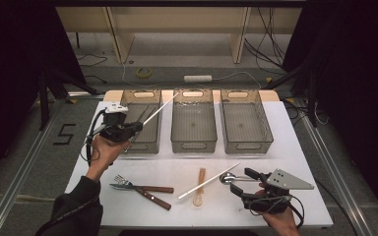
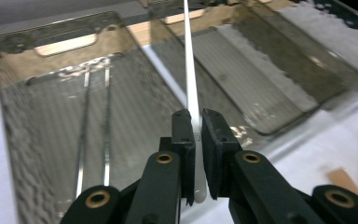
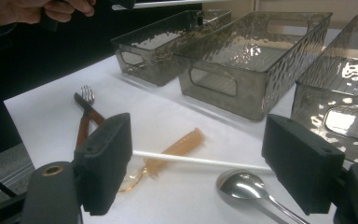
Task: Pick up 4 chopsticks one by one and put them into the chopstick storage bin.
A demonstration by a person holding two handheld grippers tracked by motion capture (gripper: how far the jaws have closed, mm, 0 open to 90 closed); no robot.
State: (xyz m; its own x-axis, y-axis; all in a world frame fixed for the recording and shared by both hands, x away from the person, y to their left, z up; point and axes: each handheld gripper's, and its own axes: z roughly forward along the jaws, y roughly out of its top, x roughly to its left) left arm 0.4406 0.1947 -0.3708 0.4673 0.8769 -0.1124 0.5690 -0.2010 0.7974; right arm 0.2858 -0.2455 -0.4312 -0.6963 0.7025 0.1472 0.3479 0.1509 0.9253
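Note:
My left gripper (image 1: 138, 126) hovers over the near end of the left grey bin (image 1: 141, 146), shut on a white chopstick (image 1: 160, 108) that slants up and to the right over the bin. In the left gripper view both pads pinch that chopstick (image 2: 190, 88) close to its butt end, and two thin metal sticks (image 2: 93, 130) lie in the bin (image 2: 9, 121) below. My right gripper (image 1: 240, 180) rests low at the front right with its jaws wide apart. Between and beyond them lie a second white chopstick (image 3: 200, 161), a metal spoon (image 3: 242, 184) and an amber plastic spoon (image 3: 172, 150).
Middle bin (image 1: 193, 146) and right bin (image 1: 248, 146) stand side by side behind the white mat (image 1: 285, 162). Two brown-handled pieces, one a fork (image 1: 123, 181), lie crossed at the front left. The mat's front edge runs just under both hands.

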